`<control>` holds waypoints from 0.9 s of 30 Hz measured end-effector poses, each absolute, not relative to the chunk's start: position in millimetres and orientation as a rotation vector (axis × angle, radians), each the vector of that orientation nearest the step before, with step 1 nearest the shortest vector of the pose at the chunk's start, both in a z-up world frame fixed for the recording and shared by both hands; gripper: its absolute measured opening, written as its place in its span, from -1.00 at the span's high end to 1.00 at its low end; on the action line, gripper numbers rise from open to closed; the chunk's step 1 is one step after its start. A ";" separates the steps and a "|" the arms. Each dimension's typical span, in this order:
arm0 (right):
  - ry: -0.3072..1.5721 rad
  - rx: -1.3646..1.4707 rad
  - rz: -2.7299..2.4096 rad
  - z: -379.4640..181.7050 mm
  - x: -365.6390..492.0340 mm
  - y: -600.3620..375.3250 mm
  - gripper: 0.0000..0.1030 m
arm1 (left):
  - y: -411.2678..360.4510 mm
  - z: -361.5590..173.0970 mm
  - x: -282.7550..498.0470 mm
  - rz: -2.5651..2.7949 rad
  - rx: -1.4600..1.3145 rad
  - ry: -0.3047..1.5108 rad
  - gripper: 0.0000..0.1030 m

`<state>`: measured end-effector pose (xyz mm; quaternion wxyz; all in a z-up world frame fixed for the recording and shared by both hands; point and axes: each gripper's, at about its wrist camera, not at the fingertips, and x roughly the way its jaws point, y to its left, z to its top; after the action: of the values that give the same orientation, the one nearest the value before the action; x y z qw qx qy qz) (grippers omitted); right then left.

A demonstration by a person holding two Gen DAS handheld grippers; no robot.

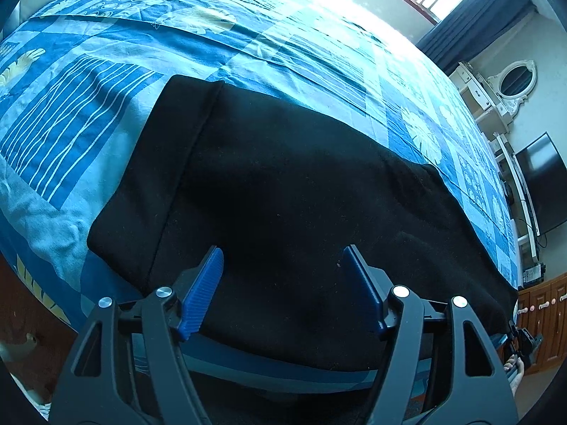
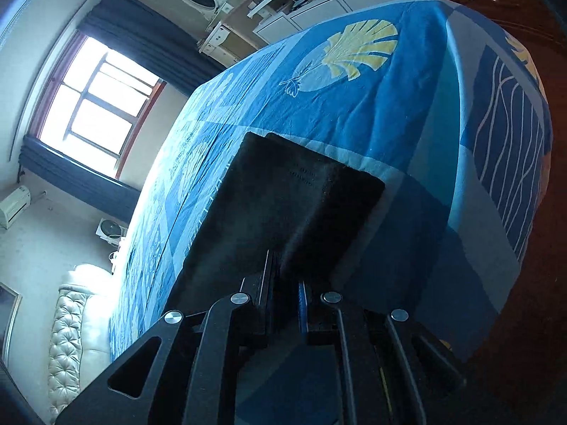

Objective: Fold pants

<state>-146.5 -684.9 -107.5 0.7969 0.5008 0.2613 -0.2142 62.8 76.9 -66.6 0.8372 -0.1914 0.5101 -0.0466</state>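
Note:
The black pants lie flat across the blue patterned bedsheet, with a wide band at the left end. My left gripper is open, its blue pads spread just above the near edge of the pants, holding nothing. In the right wrist view the pants stretch away along the bed. My right gripper is shut on the near edge of the pants, the fabric pinched between its jaws. The right gripper also shows small at the pants' far right end in the left wrist view.
The bed fills both views; its corner and side drop off at the right. A window with dark curtains, a white dresser with oval mirror, a wall TV and a tufted headboard surround it.

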 end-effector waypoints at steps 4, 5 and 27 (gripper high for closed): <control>0.484 1.100 -0.474 -101.9 -150.5 -702.5 0.44 | 74.4 -66.9 62.7 -0.090 -0.394 1.079 -0.36; 0.479 1.111 -0.478 -101.6 -149.5 -707.6 0.43 | 73.5 -66.7 62.6 -0.088 -0.389 1.079 -0.37; 0.875 0.594 -0.413 -82.4 -11.6 -744.2 0.60 | 65.0 -68.6 66.2 -0.052 -0.363 1.074 -0.50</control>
<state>-11.6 -744.2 -82.4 0.8432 0.2814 0.4142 -0.1956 66.2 65.0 -68.6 0.8433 -0.1719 0.5087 -0.0244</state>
